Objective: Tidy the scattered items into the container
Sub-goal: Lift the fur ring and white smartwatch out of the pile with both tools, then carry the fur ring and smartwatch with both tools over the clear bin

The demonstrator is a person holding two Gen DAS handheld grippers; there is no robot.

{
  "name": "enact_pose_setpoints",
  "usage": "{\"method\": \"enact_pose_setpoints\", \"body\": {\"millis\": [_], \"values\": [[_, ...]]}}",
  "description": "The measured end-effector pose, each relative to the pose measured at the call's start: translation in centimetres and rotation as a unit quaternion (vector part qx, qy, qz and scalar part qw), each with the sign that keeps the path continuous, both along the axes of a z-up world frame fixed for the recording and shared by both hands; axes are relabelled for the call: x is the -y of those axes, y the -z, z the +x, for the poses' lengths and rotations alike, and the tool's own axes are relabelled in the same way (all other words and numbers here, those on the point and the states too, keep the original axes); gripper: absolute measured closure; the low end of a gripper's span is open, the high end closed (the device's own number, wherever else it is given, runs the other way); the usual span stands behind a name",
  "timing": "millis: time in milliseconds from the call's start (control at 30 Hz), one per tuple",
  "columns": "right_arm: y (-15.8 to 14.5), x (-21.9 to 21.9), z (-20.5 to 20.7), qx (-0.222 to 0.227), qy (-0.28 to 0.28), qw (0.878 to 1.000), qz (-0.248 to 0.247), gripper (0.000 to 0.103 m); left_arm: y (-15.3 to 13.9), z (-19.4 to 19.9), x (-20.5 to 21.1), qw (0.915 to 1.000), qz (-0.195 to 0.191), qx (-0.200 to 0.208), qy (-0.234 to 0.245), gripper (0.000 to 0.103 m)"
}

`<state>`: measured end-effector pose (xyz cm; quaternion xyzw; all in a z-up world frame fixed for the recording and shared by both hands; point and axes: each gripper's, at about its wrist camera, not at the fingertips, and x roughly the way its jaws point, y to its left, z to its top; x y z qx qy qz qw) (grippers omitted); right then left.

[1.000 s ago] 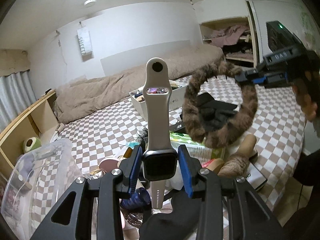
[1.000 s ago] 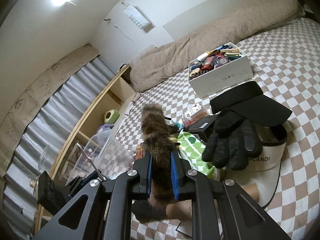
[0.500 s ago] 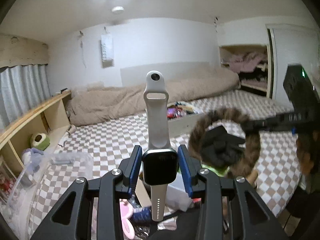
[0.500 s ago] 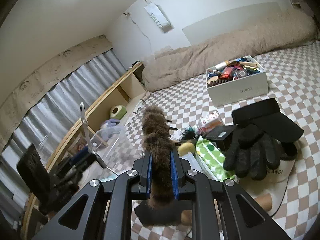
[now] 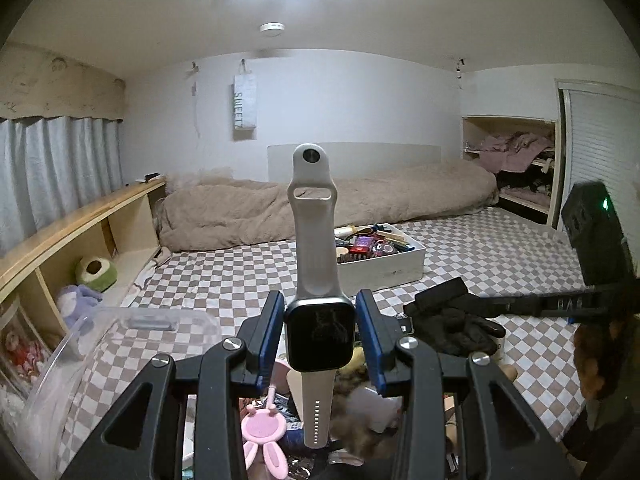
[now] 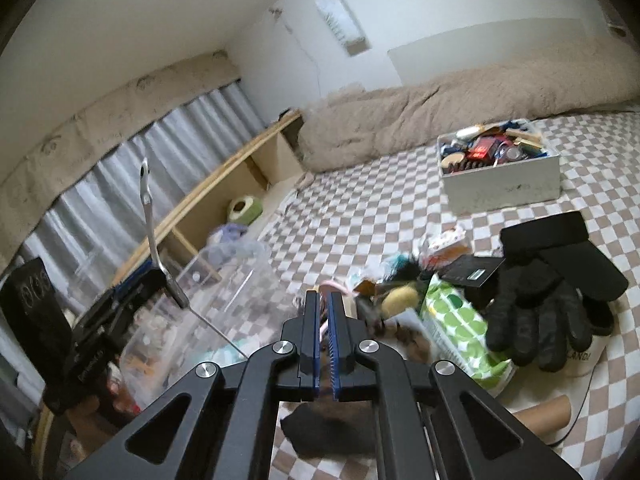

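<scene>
**Watch held aloft on the left, right jaws nearly closed on nothing**

At the far left a clear plastic container [image 5: 120,344] sits on the checkered mat [image 5: 224,276], beside a low wooden shelf [image 5: 80,220] with soft toys in it. The left gripper [image 5: 320,334] clamps a smartwatch [image 5: 320,336] by its case, the beige strap standing upright above the jaws and hanging below them. Under it lies a clutter of small items, among them a pink bunny-shaped piece [image 5: 262,434] and a blurred brown furry thing [image 5: 360,408].

Toward the right, a white box [image 6: 500,176] full of cosmetics sits farther back on the mat. The right gripper [image 6: 325,332] hangs over the pile with its blue pads almost together and nothing between them. Right of it lie a green-dotted tissue pack [image 6: 456,328] and black gloves [image 6: 536,316] resting on a cap.
</scene>
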<state>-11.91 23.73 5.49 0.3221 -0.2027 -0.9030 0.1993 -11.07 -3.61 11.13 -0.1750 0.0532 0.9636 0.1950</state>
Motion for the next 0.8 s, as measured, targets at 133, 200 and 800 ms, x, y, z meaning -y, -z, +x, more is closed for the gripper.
{"method": "enact_pose_setpoints", "body": {"millis": [133, 200, 800], "values": [[2.2, 2.2, -0.3, 0.031, -0.027, 0.997, 0.072, 0.095, 0.0, -0.3, 0.9, 0.9999, 0.007, 0.004, -0.011, 0.066], [4.1, 3.4, -0.6, 0.056, -0.042, 0.992, 0.105, 0.087, 0.0, -0.5, 1.1, 0.9998, 0.009, 0.007, -0.014, 0.066], [16.9, 9.0, -5.6, 0.194, -0.042, 0.978, 0.063, 0.050, 0.5, -0.7, 0.7, 0.9997, -0.006, 0.018, -0.014, 0.066]]}}
